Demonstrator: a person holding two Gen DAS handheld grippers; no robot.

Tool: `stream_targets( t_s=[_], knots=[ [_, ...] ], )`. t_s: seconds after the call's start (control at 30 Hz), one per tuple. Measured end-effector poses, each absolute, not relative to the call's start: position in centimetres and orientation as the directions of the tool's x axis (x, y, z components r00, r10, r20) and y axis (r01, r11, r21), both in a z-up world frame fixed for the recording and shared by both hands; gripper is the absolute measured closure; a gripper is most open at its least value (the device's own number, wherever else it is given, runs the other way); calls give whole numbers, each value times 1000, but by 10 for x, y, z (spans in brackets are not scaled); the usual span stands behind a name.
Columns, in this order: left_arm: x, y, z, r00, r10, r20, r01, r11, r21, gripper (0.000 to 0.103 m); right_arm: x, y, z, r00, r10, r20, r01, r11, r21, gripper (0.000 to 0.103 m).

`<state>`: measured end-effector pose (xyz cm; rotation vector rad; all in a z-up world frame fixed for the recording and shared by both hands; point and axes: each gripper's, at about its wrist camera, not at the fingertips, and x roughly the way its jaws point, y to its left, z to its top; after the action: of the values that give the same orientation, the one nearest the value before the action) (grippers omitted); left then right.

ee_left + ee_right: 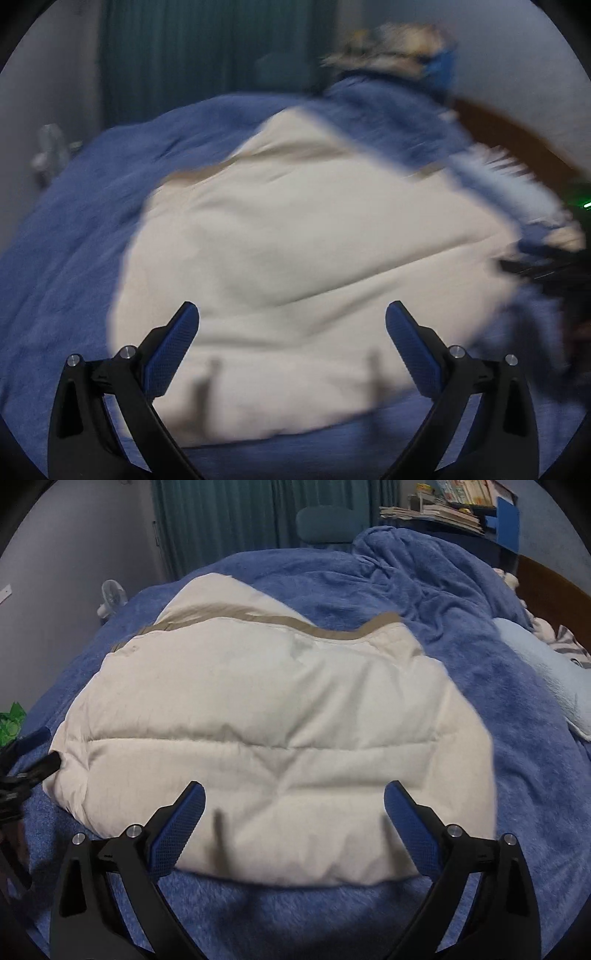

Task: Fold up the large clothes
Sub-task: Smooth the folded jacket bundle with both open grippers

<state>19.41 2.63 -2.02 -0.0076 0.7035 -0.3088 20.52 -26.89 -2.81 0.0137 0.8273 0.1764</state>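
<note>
A cream padded garment [273,720] with a tan band along its far edge lies folded on a blue blanket [480,775]. The left wrist view is blurred and shows the same cream garment [295,251] on the blue blanket [66,236]. My left gripper [291,314] hangs open above the garment's near edge, nothing between its fingers. My right gripper [294,794] is open too, over the near edge, and holds nothing. The other gripper's black fingers [37,764] show at the garment's left edge in the right wrist view, and at the right edge as a dark gripper [546,266] in the left wrist view.
A bunched blue blanket [424,565] rises at the back right. A pale blue pillow [546,672] lies to the right by a brown headboard [554,587]. Shelf with books [454,506], chair back [328,524], teal curtain [229,517], small fan [110,598] and green bag [13,723] surround the bed.
</note>
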Motion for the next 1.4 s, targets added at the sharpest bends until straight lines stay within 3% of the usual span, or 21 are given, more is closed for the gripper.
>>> stream_targets(
  t_s=[0.1, 0.13, 0.23, 0.43, 0.57, 0.83, 1.4],
  knots=[
    [195, -10, -25, 634, -386, -670, 358, 915, -187, 6, 205, -282, -33, 658, 99, -747, -131, 991, 16, 16],
    [197, -28, -32, 627, -375, -682, 378, 913, -155, 6, 208, -286, -38, 641, 92, -762, -131, 991, 9, 22],
    [218, -64, -53, 626, -301, -719, 364, 929, -72, 7, 219, -303, -56, 607, 90, -790, -125, 992, 16, 24],
    [287, -82, -42, 662, -174, -729, 242, 970, -12, 6, 233, -319, -69, 605, 124, -787, -110, 991, 72, 24],
    [356, -93, -35, 614, -86, -785, 198, 979, 48, 6, 235, -315, -69, 623, 106, -775, -111, 993, 46, 23],
    [429, -68, -58, 476, -86, -875, 94, 994, -47, 6, 248, -329, -68, 671, 89, -736, -68, 996, 58, 20],
    [422, -73, -89, 544, -76, -836, 106, 994, -21, 5, 261, -321, -91, 608, 75, -790, -58, 997, 50, 19]
  ],
)
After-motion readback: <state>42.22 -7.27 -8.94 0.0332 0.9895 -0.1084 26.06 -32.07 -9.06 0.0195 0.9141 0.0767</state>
